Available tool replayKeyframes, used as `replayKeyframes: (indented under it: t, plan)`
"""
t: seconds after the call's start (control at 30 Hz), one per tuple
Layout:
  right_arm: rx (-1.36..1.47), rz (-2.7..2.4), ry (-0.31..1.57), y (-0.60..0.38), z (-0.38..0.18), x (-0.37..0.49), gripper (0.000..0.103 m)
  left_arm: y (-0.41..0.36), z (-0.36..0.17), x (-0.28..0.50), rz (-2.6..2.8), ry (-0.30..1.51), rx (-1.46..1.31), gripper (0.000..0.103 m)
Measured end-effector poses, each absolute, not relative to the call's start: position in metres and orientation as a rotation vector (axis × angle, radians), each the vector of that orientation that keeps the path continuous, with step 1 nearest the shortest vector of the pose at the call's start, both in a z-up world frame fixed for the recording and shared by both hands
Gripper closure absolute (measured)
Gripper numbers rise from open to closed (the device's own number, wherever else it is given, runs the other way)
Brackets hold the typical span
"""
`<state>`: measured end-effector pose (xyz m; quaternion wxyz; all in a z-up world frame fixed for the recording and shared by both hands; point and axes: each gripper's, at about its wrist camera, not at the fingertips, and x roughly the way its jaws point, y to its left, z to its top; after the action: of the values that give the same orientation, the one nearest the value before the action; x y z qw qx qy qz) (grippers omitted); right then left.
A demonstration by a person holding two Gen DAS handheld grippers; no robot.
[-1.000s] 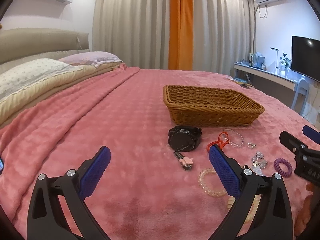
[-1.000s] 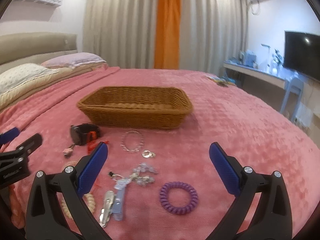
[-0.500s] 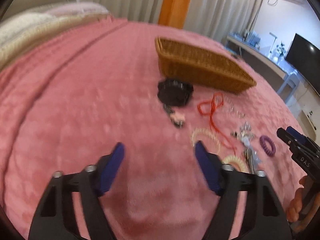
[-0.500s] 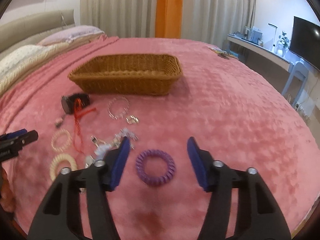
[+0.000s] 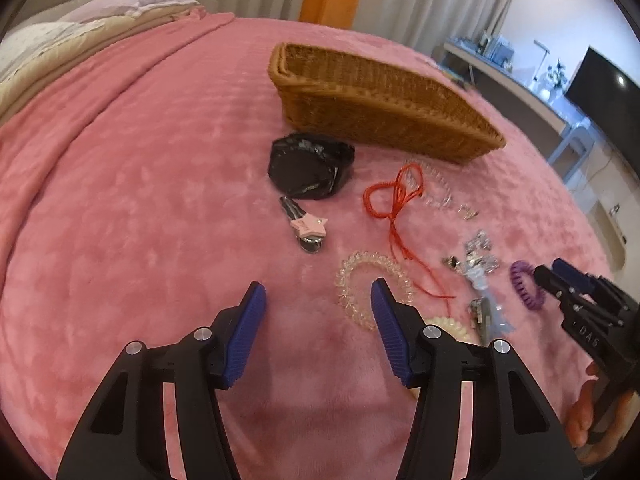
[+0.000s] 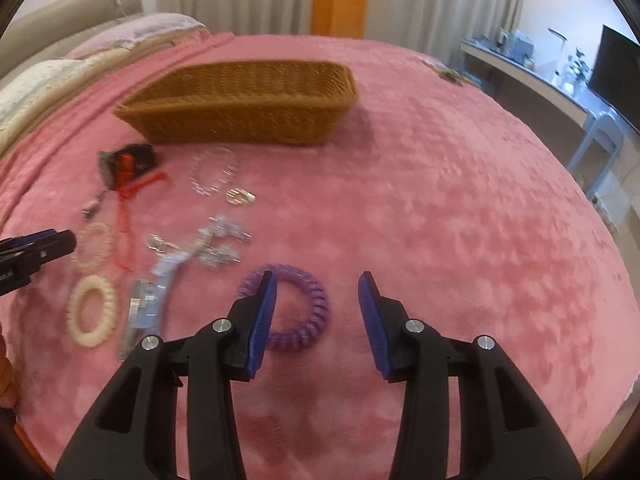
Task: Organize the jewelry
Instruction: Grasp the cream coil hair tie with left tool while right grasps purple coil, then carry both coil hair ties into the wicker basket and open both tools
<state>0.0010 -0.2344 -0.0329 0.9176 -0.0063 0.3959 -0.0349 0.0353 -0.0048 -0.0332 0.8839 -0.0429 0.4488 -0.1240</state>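
The right gripper has its jaws apart low in the frame; the purple hair tie lies on the pink blanket partly behind its left finger. The left gripper is also spread; the clear coil bracelet lies just past its right finger, partly behind it. The wicker basket sits in the upper middle, well apart from both.

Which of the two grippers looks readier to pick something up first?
Probably the right gripper: the purple coil hair tie lies partly between its open fingers. The left gripper frames bare blanket.
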Motion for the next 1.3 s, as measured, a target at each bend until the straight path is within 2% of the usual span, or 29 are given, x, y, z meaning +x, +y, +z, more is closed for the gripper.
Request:
replayKeyframes:
  t: [0.17,0.23,0.3,0.37,0.4,0.43,0.63,0.87,1.07,1.3]
  plan:
    - [0.01,-0.048,0.862,-0.239,-0.049,0.011,0.064,-0.021,-0.038,0.035,-0.216,0.912,0.025,0.05]
    - [-0.006,-0.043,0.861,-0.236,-0.049,0.012,0.068,-0.029,-0.038,0.034,-0.192,0.899,0.08,0.051]
    - [-0.018,-0.025,0.856,-0.233,-0.05,0.012,0.083,-0.03,-0.037,0.033,-0.2,0.895,0.09,0.059]
    - [-0.039,-0.009,0.848,-0.226,-0.049,0.008,0.091,-0.03,-0.036,0.032,-0.208,0.886,0.092,0.078]
    - [-0.045,-0.005,0.842,-0.225,-0.048,0.007,0.092,-0.03,-0.035,0.03,-0.21,0.879,0.091,0.083]
    - [-0.049,0.006,0.825,-0.223,-0.046,0.004,0.093,-0.03,-0.034,0.029,-0.206,0.871,0.09,0.095]
    - [-0.028,0.049,0.754,-0.219,-0.024,-0.011,0.094,-0.013,-0.016,0.015,-0.226,0.788,-0.014,0.096]
    - [0.0,0.095,0.631,-0.21,0.042,-0.006,0.094,-0.013,0.064,0.008,-0.268,0.617,-0.002,0.096]
    - [0.0,0.094,0.556,-0.201,0.098,0.052,0.094,-0.03,0.113,0.051,-0.291,0.544,0.015,0.096]
    - [0.054,0.087,0.644,-0.203,0.096,0.155,0.094,-0.049,0.104,0.141,-0.333,0.622,-0.022,0.096]
